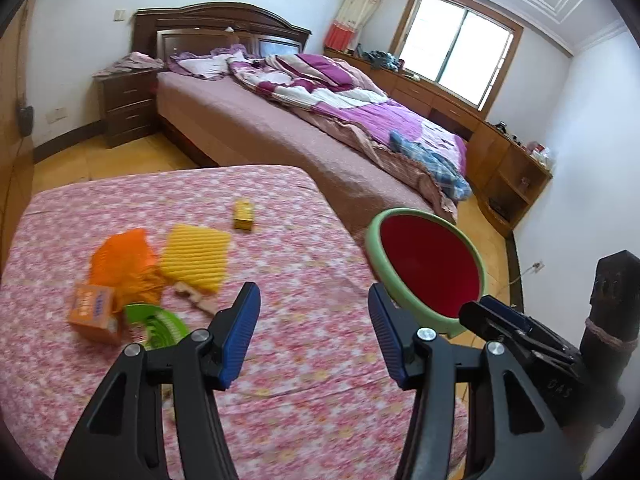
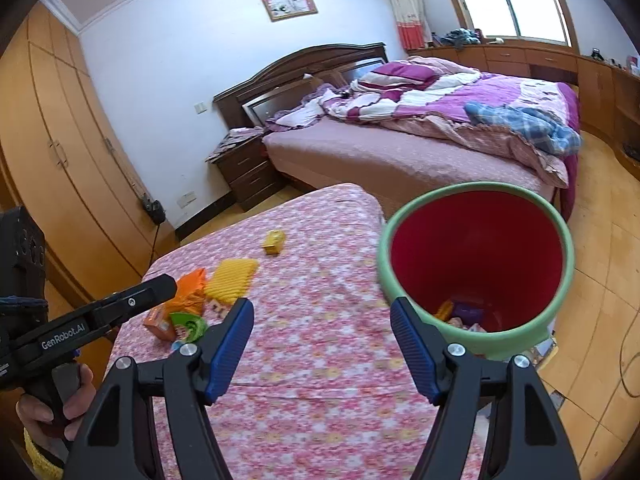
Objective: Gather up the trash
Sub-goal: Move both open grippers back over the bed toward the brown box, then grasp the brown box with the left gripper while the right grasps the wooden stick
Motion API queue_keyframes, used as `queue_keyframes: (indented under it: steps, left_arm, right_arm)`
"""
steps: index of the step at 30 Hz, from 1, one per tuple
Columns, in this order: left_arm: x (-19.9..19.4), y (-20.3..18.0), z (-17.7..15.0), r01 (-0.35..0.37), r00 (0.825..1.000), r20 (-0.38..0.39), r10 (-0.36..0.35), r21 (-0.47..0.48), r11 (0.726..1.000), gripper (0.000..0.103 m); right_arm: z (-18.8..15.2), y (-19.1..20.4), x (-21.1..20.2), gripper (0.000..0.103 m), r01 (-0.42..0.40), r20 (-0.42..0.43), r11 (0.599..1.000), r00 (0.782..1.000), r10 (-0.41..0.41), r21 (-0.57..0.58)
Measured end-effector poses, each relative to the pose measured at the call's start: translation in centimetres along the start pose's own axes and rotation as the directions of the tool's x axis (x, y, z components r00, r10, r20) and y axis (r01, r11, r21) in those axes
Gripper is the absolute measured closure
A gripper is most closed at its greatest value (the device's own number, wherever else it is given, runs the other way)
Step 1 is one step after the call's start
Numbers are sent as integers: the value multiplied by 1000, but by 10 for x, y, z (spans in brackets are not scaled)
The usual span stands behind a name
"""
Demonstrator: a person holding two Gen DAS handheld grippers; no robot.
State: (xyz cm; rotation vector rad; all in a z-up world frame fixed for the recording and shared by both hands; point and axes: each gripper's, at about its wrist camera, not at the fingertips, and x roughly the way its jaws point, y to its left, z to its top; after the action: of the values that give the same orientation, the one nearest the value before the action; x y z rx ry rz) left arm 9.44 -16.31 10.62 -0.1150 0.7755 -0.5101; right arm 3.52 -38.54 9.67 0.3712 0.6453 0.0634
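Note:
A floral-covered table (image 1: pixel 304 360) holds trash at its left: an orange wrapper (image 1: pixel 120 260), a yellow ridged packet (image 1: pixel 196 258), an orange box (image 1: pixel 94 312), a green round lid (image 1: pixel 156 324) and a small yellow box (image 1: pixel 244 214). A red bin with a green rim (image 1: pixel 428 268) stands by the table's right edge; in the right wrist view the bin (image 2: pixel 476 264) holds some wrappers. My left gripper (image 1: pixel 314 332) is open and empty over the table. My right gripper (image 2: pixel 322 344) is open and empty beside the bin; the trash pile (image 2: pixel 200 300) lies to its left.
A bed (image 1: pixel 300 120) with a purple quilt stands behind the table, a dark nightstand (image 1: pixel 128 104) beside it. A wardrobe (image 2: pixel 60 160) lines the left wall. Low wooden cabinets (image 1: pixel 500 152) run under the window. The floor (image 2: pixel 592 320) is wooden.

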Motion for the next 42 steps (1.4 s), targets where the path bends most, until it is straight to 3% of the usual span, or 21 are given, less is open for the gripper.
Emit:
queue_keyframes:
  steps: [12, 21, 31, 42]
  left_arm:
    - [-29, 65, -17, -109, 994, 25, 111, -68, 992, 47]
    - [-35, 123, -30, -218, 974, 28, 223, -125, 968, 47]
    - [-3, 165, -41, -248, 969, -41, 244, -176, 953, 42]
    - [37, 172, -35, -256, 965, -91, 245, -147, 955, 41]
  right_arm:
    - [-17, 53, 22, 30, -53, -44, 997, 998, 51, -49]
    - [-33, 70, 48, 30, -63, -96, 997, 994, 58, -47]
    - [-42, 66, 69, 30, -50, -145, 998, 988, 45, -27]
    - [-44, 59, 84, 30, -40, -178, 999, 983, 35, -23]
